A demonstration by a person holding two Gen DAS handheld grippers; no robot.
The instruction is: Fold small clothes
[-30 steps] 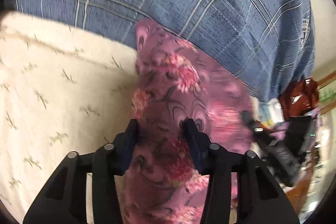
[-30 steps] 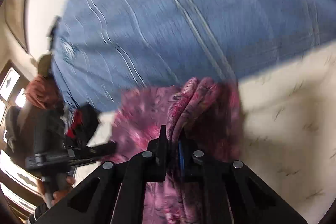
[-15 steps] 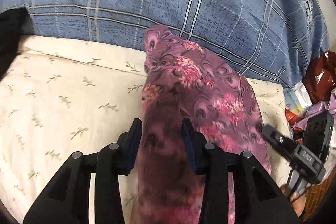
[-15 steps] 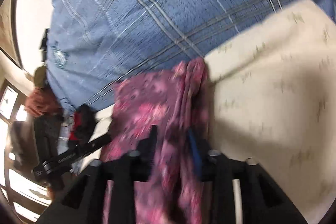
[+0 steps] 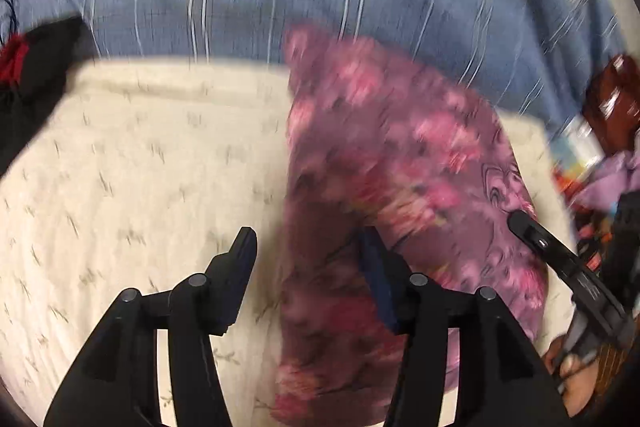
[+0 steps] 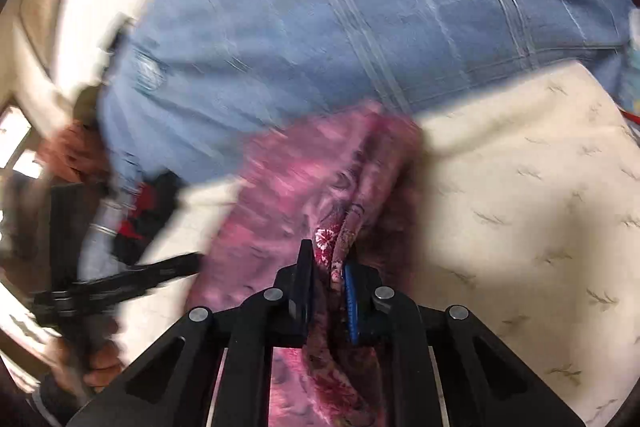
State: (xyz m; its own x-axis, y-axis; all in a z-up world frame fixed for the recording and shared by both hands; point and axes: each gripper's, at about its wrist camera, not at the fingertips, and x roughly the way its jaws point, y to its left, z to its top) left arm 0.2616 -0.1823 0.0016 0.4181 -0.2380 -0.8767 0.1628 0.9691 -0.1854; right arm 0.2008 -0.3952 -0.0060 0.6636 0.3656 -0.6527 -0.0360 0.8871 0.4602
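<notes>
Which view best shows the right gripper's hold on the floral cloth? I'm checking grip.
The right wrist view: the right gripper has just been closing and pinches a bunched fold of the floral cloth. The left wrist view shows only one fingertip against it.

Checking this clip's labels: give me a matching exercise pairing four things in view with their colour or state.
Things:
1. left hand-held gripper
2. right hand-held gripper
3. floral garment
4. bed cover

Descriptions:
A. cream with small sprigs
B. purple-pink, lying on the cover
C. jaws apart, just been opening, garment between but not pinched
D. jaws just closed, clamped on a bunched fold

Pairs: 1-C, 2-D, 3-B, 4-A
</notes>
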